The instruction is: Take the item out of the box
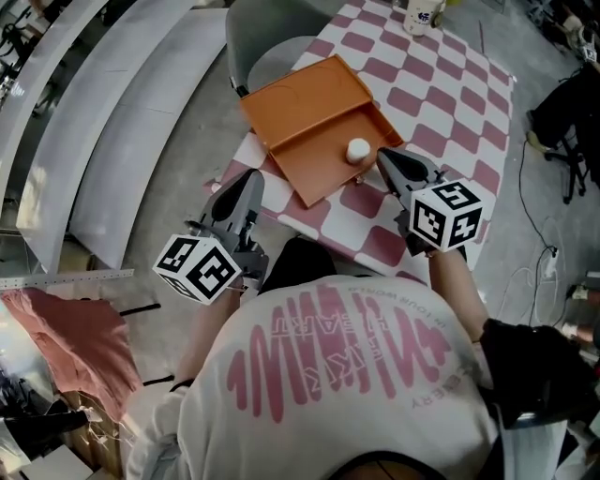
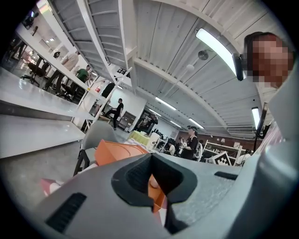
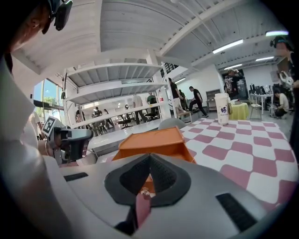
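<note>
An open orange box (image 1: 309, 117) lies on the pink-and-white checkered table (image 1: 441, 103), its lid folded back to the far left. A small white round item (image 1: 357, 149) rests inside near the box's front right wall. My right gripper (image 1: 384, 155) is shut and empty, its tip just right of the item by the box's rim. My left gripper (image 1: 251, 176) hangs off the table's left edge, short of the box, shut with nothing in it. The box (image 3: 152, 142) fills the middle of the right gripper view beyond the right gripper (image 3: 149, 156). In the left gripper view the box (image 2: 119, 151) sits behind the left gripper (image 2: 151, 156).
A white cup (image 1: 424, 13) stands at the table's far end, and the cup (image 3: 223, 108) also shows in the right gripper view. A grey chair (image 1: 272, 37) sits behind the box. Pink cloth (image 1: 66, 342) lies on the floor at left; cables (image 1: 544, 253) run at right.
</note>
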### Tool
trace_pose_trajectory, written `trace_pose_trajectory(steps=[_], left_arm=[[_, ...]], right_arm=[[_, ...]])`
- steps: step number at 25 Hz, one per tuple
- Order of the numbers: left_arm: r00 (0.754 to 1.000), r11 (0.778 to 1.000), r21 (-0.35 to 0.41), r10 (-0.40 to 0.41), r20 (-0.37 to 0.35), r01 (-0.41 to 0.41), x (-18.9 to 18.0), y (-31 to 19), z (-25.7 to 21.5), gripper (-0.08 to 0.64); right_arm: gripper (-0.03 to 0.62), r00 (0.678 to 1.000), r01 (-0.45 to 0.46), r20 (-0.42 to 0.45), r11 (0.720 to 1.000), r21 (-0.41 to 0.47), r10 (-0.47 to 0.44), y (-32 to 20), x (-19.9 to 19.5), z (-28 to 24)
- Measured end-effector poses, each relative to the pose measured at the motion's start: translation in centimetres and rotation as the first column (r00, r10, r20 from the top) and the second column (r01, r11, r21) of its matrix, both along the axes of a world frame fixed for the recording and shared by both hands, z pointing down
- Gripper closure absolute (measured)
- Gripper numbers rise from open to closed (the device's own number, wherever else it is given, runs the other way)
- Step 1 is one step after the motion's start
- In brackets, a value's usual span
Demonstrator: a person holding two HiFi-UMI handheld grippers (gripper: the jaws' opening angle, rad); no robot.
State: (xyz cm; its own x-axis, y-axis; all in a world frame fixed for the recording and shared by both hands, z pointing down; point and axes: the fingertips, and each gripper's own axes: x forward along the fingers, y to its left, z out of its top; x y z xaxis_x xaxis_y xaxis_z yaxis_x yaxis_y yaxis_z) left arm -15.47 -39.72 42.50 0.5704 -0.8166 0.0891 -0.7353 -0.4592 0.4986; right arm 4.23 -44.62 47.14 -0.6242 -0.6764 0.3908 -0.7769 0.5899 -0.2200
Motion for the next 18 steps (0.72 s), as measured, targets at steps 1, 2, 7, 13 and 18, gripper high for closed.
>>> trace_pose_trajectory(steps=[1, 2, 7, 13, 18], left_arm=[[1.000, 1.000, 0.001, -0.005, -0.002, 0.005, -0.2, 0.0, 0.1, 0.554], [1.000, 1.000, 0.002, -0.010, -0.004, 0.010, -0.4, 0.1, 0.2, 0.554], [0.999, 0.999, -0.005, -0.040, 0.005, 0.040, -1.8, 0.6, 0.6, 0.554], [0.996, 0.996, -0.014, -0.090, 0.002, 0.090, -3.8, 0.8, 1.0, 0.554], [0.992, 0.992, -0.019, -0.128, -0.008, 0.128, -5.0, 0.8, 1.4, 0.554]], right_arm=[[0.589, 1.000, 0.005, -0.018, 1.000, -0.009, -0.005, -0.1, -0.2, 0.6], [0.589, 0.999, 0.010, -0.037, 1.000, -0.016, -0.010, -0.2, -0.4, 1.0], [0.584, 0.996, 0.048, -0.070, 0.998, -0.038, -0.051, -0.9, -1.5, 2.0], [0.423, 0.991, 0.067, -0.110, 0.996, -0.053, -0.073, -1.9, -2.3, 2.6], [0.382, 0.981, 0.091, -0.163, 0.993, -0.075, -0.103, -2.4, -2.8, 3.8]])
